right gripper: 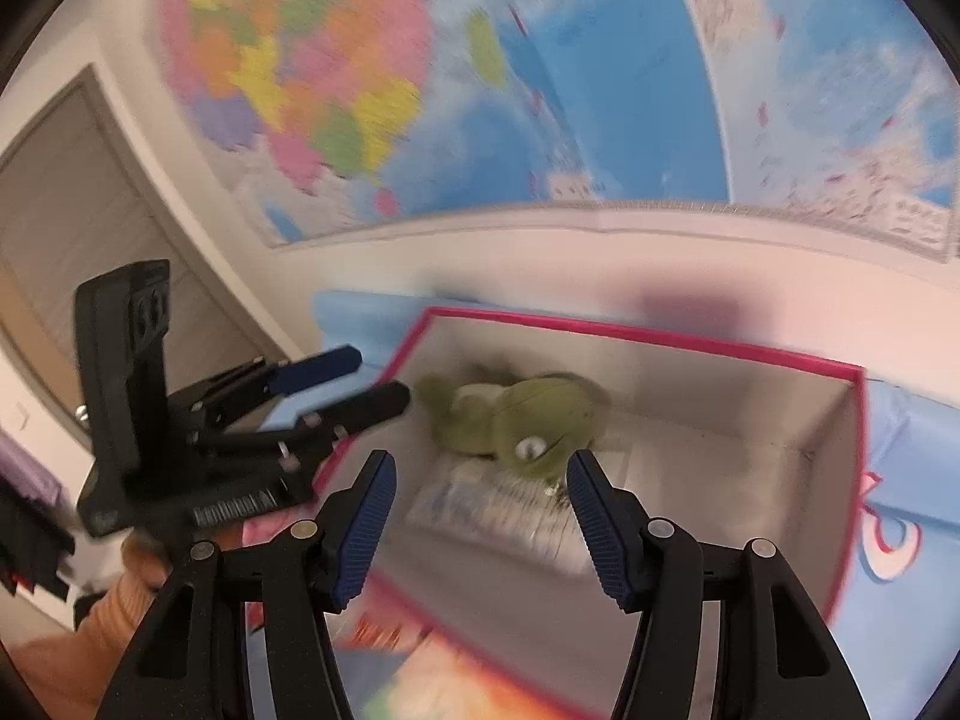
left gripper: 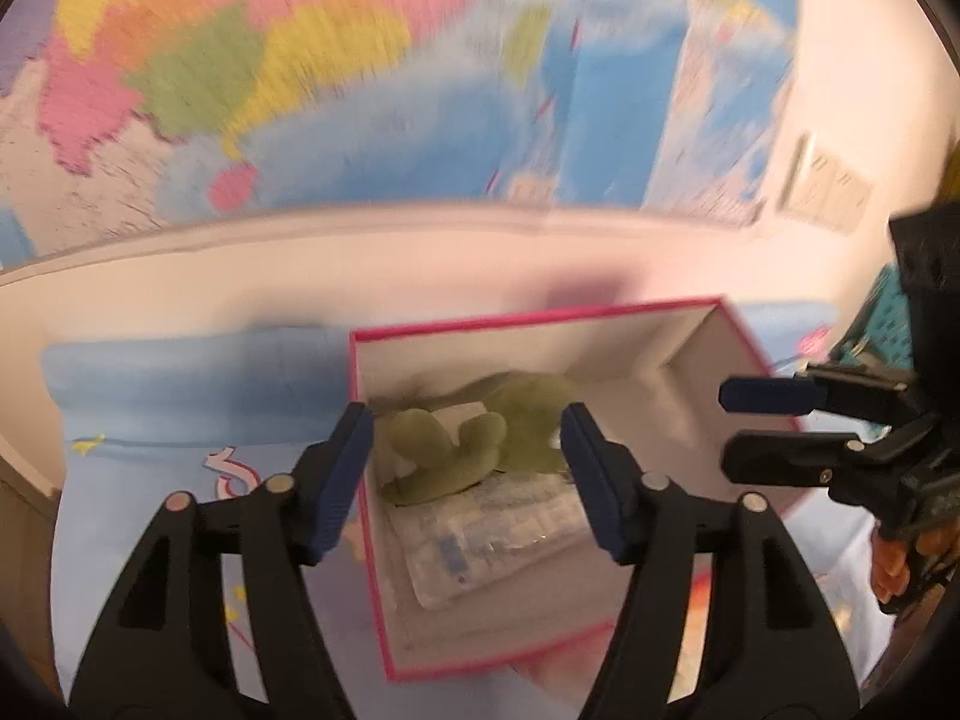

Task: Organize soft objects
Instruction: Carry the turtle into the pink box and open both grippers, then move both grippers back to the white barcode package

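Observation:
A green plush frog [left gripper: 480,444] lies inside a pink-rimmed open box [left gripper: 516,318], on top of a clear plastic packet [left gripper: 486,540]. My left gripper [left gripper: 465,480] is open and empty, hovering over the box's near left side. My right gripper [right gripper: 480,516] is open and empty above the box's [right gripper: 648,333] near edge, with the frog [right gripper: 528,420] and the packet [right gripper: 498,504] just beyond its fingers. Each gripper shows in the other's view: the right one [left gripper: 774,426] at the box's right rim, the left one [right gripper: 354,384] at its left rim.
The box sits on a light blue printed bedcover [left gripper: 168,420]. A white wall with a large coloured world map [right gripper: 456,72] rises right behind it. A grey door [right gripper: 72,228] stands at the left. A wall switch plate [left gripper: 825,183] is at the right.

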Demonstrator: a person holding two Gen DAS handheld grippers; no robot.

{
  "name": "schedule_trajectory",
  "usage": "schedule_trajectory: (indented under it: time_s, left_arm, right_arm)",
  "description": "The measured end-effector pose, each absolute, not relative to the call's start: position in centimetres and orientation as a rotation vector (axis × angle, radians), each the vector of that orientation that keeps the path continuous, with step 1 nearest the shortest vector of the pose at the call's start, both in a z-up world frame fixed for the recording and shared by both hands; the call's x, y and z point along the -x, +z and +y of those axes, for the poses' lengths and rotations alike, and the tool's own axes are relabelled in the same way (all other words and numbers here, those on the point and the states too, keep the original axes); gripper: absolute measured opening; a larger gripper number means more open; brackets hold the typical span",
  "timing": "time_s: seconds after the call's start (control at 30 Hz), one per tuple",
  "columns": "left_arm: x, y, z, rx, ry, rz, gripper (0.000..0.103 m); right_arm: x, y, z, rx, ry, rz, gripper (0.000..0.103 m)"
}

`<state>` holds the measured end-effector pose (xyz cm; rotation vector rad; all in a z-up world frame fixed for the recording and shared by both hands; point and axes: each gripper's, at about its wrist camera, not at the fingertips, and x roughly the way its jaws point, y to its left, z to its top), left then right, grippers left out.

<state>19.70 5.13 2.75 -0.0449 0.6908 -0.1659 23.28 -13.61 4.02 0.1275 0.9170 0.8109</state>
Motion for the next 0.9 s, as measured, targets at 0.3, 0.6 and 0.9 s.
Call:
schedule_trajectory:
  time_s: [0.3, 0.6, 0.9]
  left_arm:
    - [-10.0, 4.9, 4.8, 0.05, -0.311, 0.587, 0.072]
    - [-4.2, 1.7, 0.2, -0.031, -0.446, 0.652, 0.072]
    - [-2.9, -4.3, -4.7, -0.047, -0.623, 0.864, 0.072]
  right_arm:
    - [-14.7, 5.6, -19.9, -0.103, 0.846, 0.857, 0.061]
    - [-9.8, 0.0, -26.0, -0.201, 0.731, 0.996, 0.061]
    - [-6.0, -4.8, -29.4, -0.308, 0.674, 1.094, 0.061]
